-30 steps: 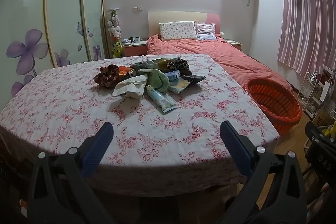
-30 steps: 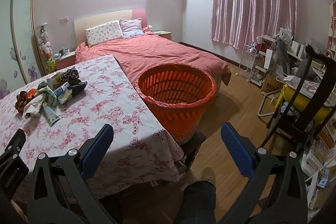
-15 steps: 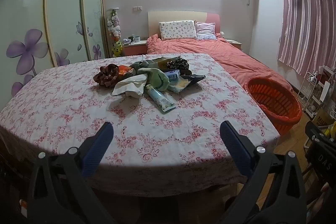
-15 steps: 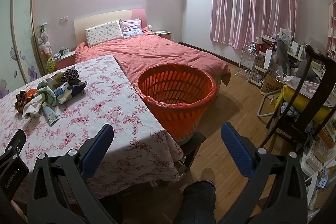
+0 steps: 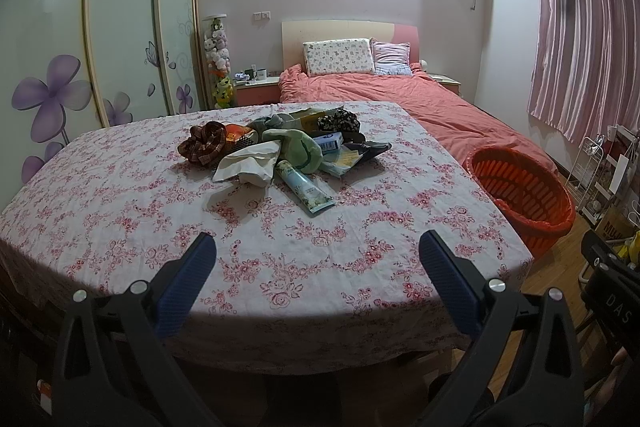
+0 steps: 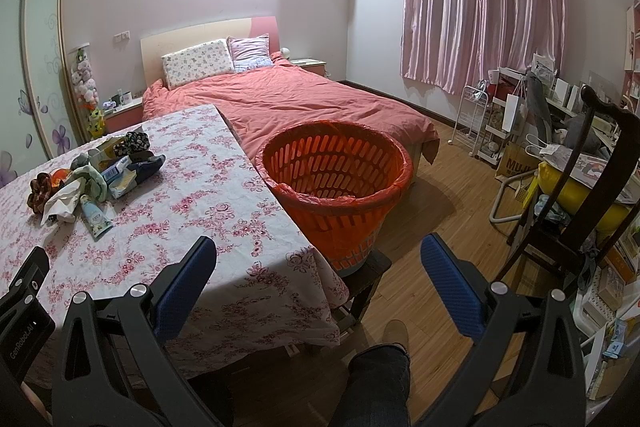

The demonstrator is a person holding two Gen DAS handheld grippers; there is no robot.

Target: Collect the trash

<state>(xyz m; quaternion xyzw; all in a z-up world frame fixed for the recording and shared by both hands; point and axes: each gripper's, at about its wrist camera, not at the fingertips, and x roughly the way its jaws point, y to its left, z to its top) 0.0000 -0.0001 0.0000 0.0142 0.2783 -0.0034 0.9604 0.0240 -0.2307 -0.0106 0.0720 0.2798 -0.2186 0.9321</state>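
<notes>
The trash pile [image 5: 280, 151] – crumpled tissue, a soft tube, wrappers half-buried – sits mid-table [image 5: 120, 211], well apart from the slatted orange basket [image 6: 336, 171]. Left gripper [image 5: 316, 251] and right gripper [image 6: 318, 255] both gape, holding nothing.

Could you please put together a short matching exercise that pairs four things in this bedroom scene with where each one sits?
1. lotion tube
2. orange basket
3. brown scrunchie
4. left gripper

A. beside the table's right edge
B. left end of the trash pile
C. open, over the table's near edge
D. near end of the pile, lying flat

Pairs: 1-D, 2-A, 3-B, 4-C
</notes>
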